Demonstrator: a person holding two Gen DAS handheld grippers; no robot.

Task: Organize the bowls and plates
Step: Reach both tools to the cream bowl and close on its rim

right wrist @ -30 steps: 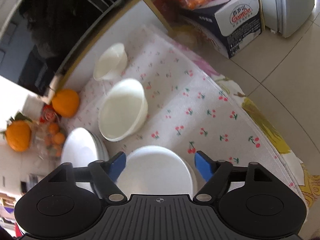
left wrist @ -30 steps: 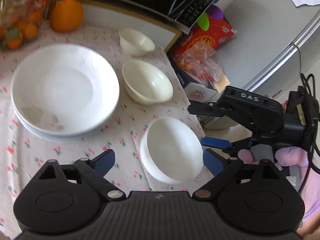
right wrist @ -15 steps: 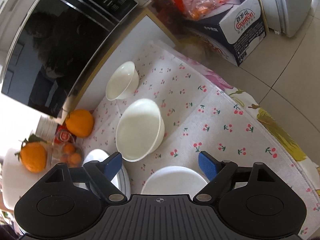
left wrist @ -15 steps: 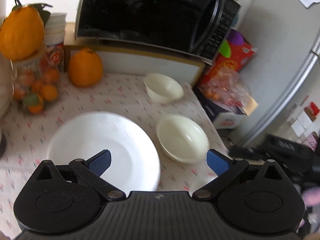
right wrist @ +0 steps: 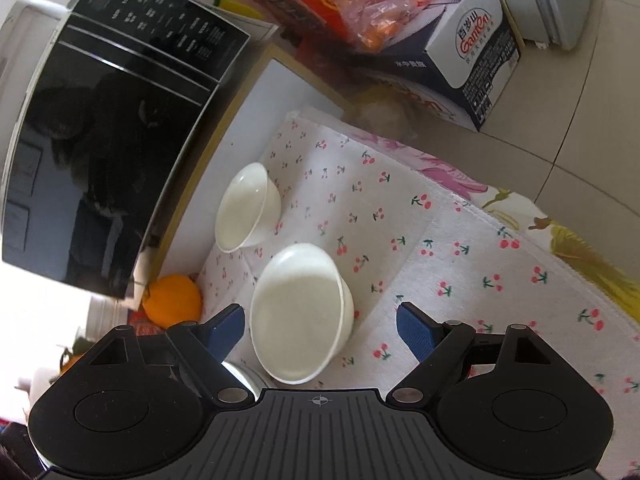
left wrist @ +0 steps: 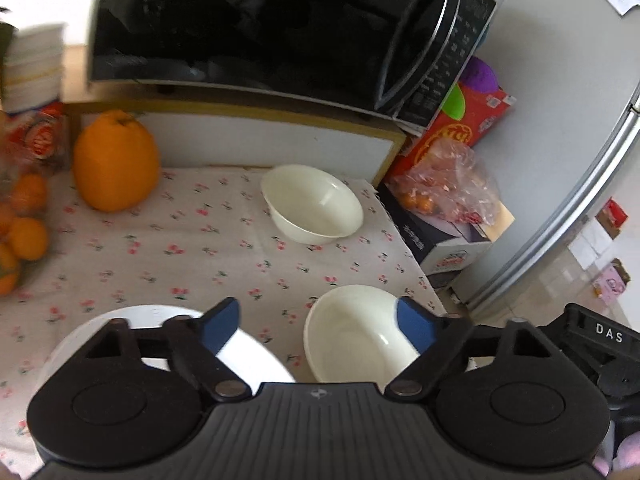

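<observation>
A small cream bowl [left wrist: 312, 204] stands on the cherry-print cloth near the shelf under the microwave. Closer in is a larger cream bowl [left wrist: 352, 340]. My left gripper [left wrist: 318, 322] hovers over it with its jaws closing; the bowl's left part lies between the fingers and the pads do not press on it. The white plates [left wrist: 256, 360] show partly under its left finger. In the right wrist view, my right gripper [right wrist: 320, 324] is open above the larger bowl [right wrist: 296, 312]. The small bowl [right wrist: 244, 208] lies beyond, and a plate edge [right wrist: 240, 372] peeks out below.
A black microwave [left wrist: 248, 28] sits on a shelf at the back. A big orange fruit [left wrist: 114, 160] and a jar of small oranges [left wrist: 20, 228] stand at the left. Boxes and a bag of fruit [left wrist: 444, 184] sit past the table's right edge [right wrist: 520, 232].
The left view has moved forward from over the plates toward the two cream bowls, and its jaws stand narrower. The right view moved forward; the near white bowl has dropped out of view.
</observation>
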